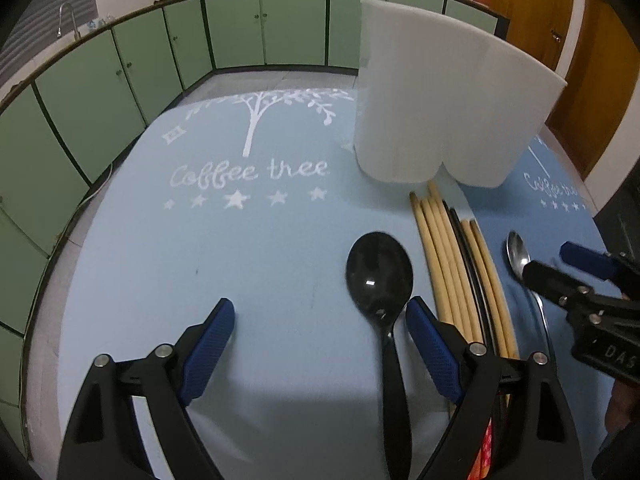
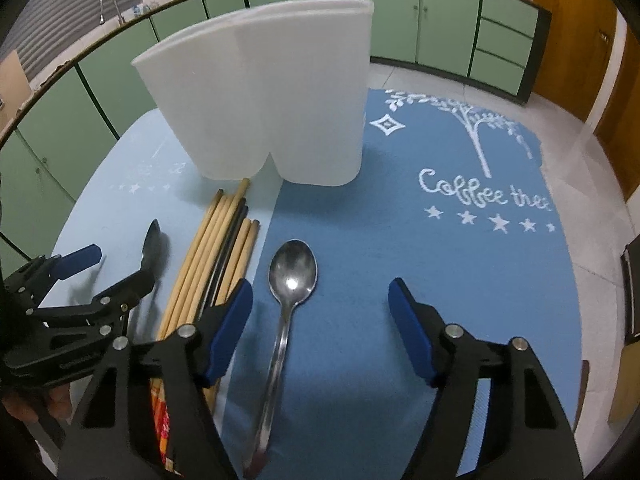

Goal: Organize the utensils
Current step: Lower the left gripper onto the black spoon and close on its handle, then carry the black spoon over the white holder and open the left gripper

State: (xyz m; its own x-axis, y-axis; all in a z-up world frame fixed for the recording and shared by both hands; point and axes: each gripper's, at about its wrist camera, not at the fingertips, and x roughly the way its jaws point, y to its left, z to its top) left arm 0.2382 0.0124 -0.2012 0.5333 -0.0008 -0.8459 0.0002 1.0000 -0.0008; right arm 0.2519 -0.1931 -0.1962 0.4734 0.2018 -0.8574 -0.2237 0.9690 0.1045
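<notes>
1. Your table carries two placemats: a light blue mat and a darker blue mat, edges meeting.
2. On them you have a white holder, upright.
3. Chopsticks lie along the seam, with a black spoon on the light mat and a metal spoon on the dark one.

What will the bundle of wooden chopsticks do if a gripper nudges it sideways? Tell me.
The wooden chopsticks look round and loose, so they would probably roll and spread apart. They look stiff and light. Some might bump the black spoon lying alongside.
</notes>
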